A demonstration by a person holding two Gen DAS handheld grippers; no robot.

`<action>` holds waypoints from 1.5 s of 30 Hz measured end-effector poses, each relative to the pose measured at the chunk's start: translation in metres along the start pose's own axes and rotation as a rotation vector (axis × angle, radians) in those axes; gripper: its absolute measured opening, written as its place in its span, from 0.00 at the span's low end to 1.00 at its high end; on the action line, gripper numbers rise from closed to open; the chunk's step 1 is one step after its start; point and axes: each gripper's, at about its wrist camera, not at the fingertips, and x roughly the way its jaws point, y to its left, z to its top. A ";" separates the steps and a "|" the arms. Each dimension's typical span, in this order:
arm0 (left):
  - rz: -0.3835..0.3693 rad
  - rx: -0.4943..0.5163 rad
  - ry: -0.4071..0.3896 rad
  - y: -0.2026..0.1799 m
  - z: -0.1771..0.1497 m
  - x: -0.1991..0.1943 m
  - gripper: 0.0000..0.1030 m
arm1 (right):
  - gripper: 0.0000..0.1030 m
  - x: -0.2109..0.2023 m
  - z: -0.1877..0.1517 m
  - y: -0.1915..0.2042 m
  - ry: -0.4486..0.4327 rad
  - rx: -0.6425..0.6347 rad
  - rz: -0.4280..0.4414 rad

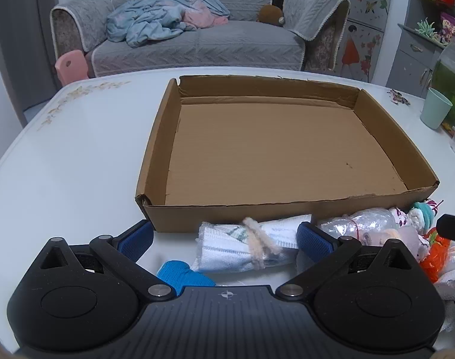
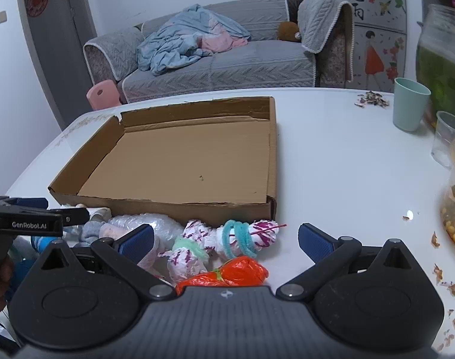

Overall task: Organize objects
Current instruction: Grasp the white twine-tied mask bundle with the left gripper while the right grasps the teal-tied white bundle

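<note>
Cardboard tray [image 1: 287,149] sat empty; both the left gripper [image 1: 226,239] and the right gripper [image 2: 226,239] were spread wide, holding nothing. Closing squarely on the towel bundle [image 1: 251,245] seemed best.

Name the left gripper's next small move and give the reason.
Probably lower the open left gripper onto the white rolled cloth and close: the roll lies between its blue pads, and the cardboard box behind it holds nothing yet.
</note>
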 end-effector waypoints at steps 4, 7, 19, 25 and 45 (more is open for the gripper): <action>0.001 0.000 0.001 -0.001 0.001 0.001 1.00 | 1.00 0.002 0.001 -0.001 0.008 0.005 -0.004; 0.004 0.007 0.001 -0.002 0.002 0.003 1.00 | 1.00 0.003 0.001 -0.004 0.012 0.021 -0.003; -0.062 -0.042 0.076 0.016 0.001 0.016 1.00 | 1.00 0.036 0.000 -0.019 0.150 0.068 -0.083; -0.094 -0.079 0.119 0.025 0.001 0.018 1.00 | 0.99 0.044 0.001 -0.013 0.185 0.035 -0.081; -0.081 -0.010 0.131 0.007 -0.001 0.023 0.77 | 0.45 0.019 -0.002 -0.025 0.119 0.056 -0.046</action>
